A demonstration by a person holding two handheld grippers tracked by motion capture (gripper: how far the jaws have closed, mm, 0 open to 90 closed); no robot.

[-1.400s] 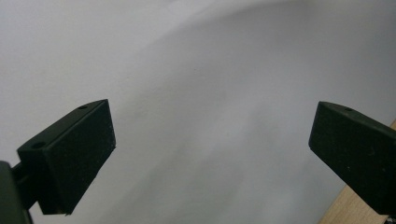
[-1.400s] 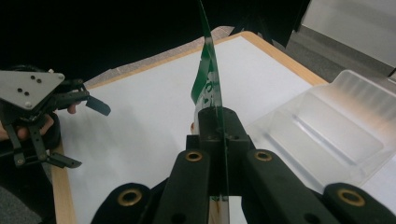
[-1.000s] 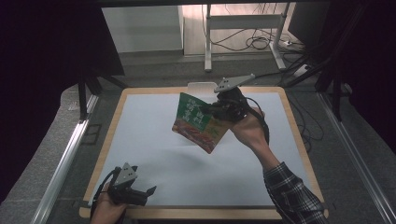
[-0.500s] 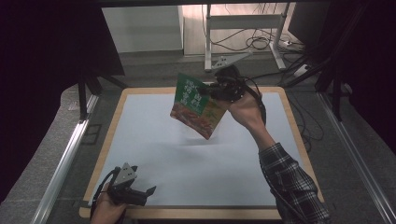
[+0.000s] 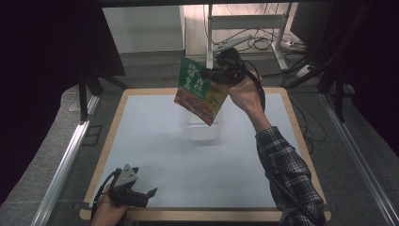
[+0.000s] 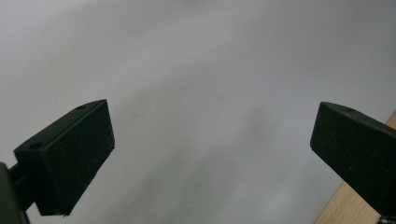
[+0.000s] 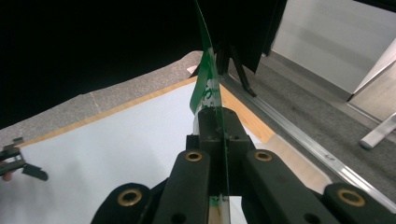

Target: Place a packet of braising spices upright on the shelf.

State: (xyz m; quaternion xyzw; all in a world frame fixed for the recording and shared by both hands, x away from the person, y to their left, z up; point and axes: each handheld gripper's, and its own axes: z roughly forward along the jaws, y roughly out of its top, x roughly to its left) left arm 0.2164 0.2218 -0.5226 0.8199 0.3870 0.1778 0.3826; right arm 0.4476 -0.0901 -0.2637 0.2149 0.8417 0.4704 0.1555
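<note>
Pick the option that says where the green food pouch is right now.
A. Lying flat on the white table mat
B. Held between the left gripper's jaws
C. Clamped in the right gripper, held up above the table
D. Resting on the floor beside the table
C: the right gripper is shut on the green pouch, which hangs clear above the white mat; the left gripper is open, with nothing between its jaws.

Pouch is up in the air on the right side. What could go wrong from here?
1. The right hand-held gripper pinches the green food pouch only at one edge; it hangs tilted above the white table mat and might slip or swing.
2. The left hand-held gripper is open at the near edge, too far to catch it.
</note>
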